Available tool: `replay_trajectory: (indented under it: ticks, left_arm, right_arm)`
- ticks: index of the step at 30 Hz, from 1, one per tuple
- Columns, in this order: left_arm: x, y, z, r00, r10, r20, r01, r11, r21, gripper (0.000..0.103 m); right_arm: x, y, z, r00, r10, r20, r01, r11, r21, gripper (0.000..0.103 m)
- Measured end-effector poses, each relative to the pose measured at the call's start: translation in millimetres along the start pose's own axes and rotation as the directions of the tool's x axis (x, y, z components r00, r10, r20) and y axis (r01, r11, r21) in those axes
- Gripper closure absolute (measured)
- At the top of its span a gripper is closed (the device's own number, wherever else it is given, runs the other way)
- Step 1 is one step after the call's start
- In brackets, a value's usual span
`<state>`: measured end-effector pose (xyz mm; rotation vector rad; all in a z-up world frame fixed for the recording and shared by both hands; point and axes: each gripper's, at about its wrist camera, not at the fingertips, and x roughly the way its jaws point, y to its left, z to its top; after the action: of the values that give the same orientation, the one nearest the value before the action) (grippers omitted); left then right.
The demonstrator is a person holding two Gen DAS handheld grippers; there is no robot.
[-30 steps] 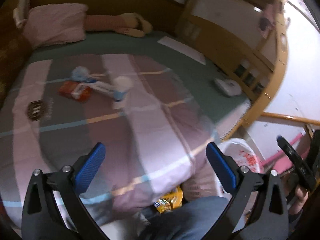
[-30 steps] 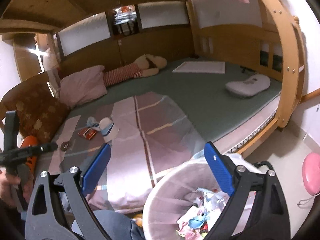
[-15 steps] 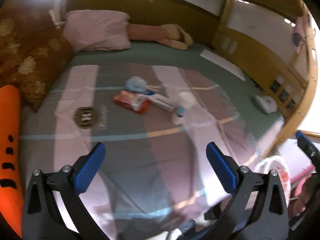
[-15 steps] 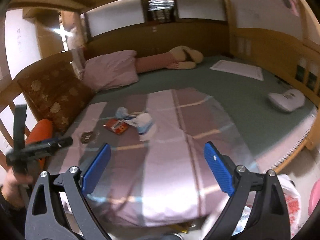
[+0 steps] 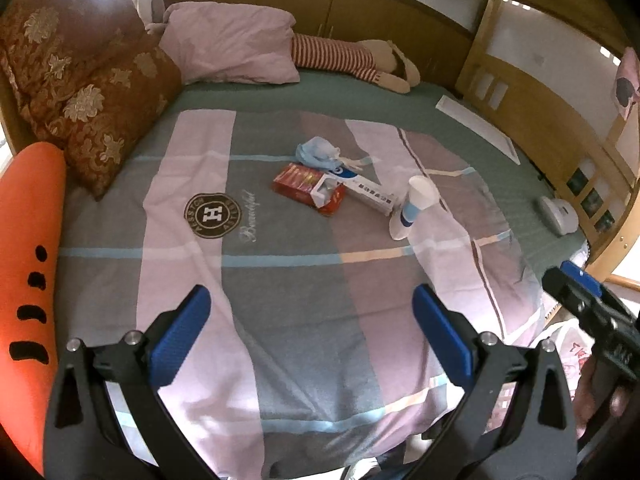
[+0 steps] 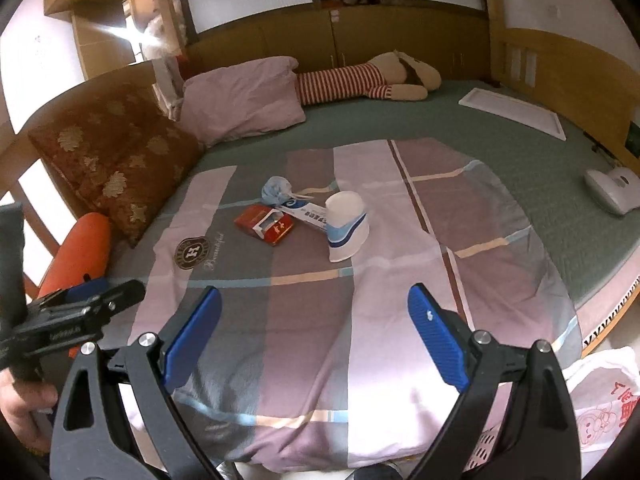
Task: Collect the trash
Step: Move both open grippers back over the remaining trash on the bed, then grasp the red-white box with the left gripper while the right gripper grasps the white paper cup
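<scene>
Both grippers hang above the near edge of a bed, each with its jaws spread wide and nothing between them. The left gripper (image 5: 312, 332) and the right gripper (image 6: 314, 330) sit well short of the trash, which lies in a small cluster near the middle of the striped quilt (image 5: 280, 280).

In that cluster, a red torn-open carton (image 5: 308, 188) lies on the left. Just beyond it is a crumpled blue face mask (image 5: 318, 152). A long white box with blue print (image 5: 366, 190) runs to the right of the carton, touching it (its far end reaches the mask). At the right end lies a white paper cup with a blue band (image 5: 416, 208), tipped on its side against the long box.

A round dark emblem (image 5: 213, 215) is printed on the quilt left of the trash. At the far side are a pink pillow (image 6: 244, 98) and a striped plush dog (image 6: 372, 78). A brown patterned cushion (image 5: 84, 92) and an orange plush (image 5: 26, 260) sit on the left. A white handheld appliance (image 6: 612, 188) rests on the green mattress at right, and a white printed bag (image 6: 604, 408) shows at the near right.
</scene>
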<state>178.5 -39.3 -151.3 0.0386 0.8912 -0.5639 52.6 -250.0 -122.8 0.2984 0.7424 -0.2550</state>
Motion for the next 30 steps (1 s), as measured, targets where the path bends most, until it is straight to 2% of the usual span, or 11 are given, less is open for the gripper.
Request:
replay_trajectory:
  ticks: [3,5,8,12,16,20,23,25,27,29,30]
  left_arm:
    - [13.7,-1.6,9.5,1.0,0.024,-0.012,-0.024,1.0,0.016,0.003]
    - [32.5,-1.5,18.8,0.999,0.042,-0.033,-0.041,0.999,0.033,0.003]
    - [73.6,-5.5,32.5,0.996,0.028,-0.087,-0.019,0.995,0.097,0.003]
    - [131.2,-7.4,47.7,0.99,0.014,-0.14,0.009,0.987,0.16,0.003]
    - [177.1,-6.8,67.7,0.988,-0.003,-0.155,0.03,0.985,0.169,0.003]
    - [212.6,-11.2,84.7,0.988,0.009,-0.152,0.027,0.971,0.237,0.003]
    - [236.1,-10.6,92.4,0.986,-0.001,-0.168,0.043,0.968,0.247,0.003]
    - [252.9,-11.2,95.9,0.981,-0.011,-0.194,0.062,0.964,0.258,0.003]
    - [265.5,-11.2,97.5,0.978,-0.013,-0.209,0.071,0.961,0.269,0.003]
    - [279.0,-10.5,97.9,0.969,-0.042,-0.243,0.107,0.959,0.264,0.003]
    - [287.0,-10.6,97.0,0.963,-0.053,-0.264,0.125,0.957,0.264,0.003]
  right_arm:
    - [25.8,4.6,15.4,1.0,-0.019,-0.016,0.018,1.0,-0.02,0.011]
    - [63.8,5.6,32.0,0.997,-0.052,-0.063,0.052,0.999,-0.008,0.011]
    - [121.5,0.8,48.0,0.986,-0.117,-0.118,0.121,0.992,0.028,0.011]
    - [191.2,-6.5,52.5,0.968,-0.159,-0.195,0.175,0.982,0.069,0.011]
    - [227.0,-19.0,53.5,0.952,-0.212,-0.223,0.235,0.968,0.086,0.011]
    - [244.7,-38.7,57.3,0.945,-0.234,-0.228,0.269,0.954,0.133,0.011]
    - [252.6,-49.0,57.9,0.947,-0.205,-0.247,0.249,0.954,0.165,0.023]
    - [256.8,-51.2,55.6,0.947,-0.173,-0.271,0.224,0.959,0.172,0.038]
    - [260.8,-50.9,54.1,0.943,-0.157,-0.292,0.212,0.963,0.165,0.044]
    - [264.7,-50.6,51.8,0.941,-0.154,-0.3,0.208,0.966,0.155,0.049]
    - [267.2,-50.5,51.0,0.94,-0.155,-0.303,0.207,0.967,0.148,0.056]
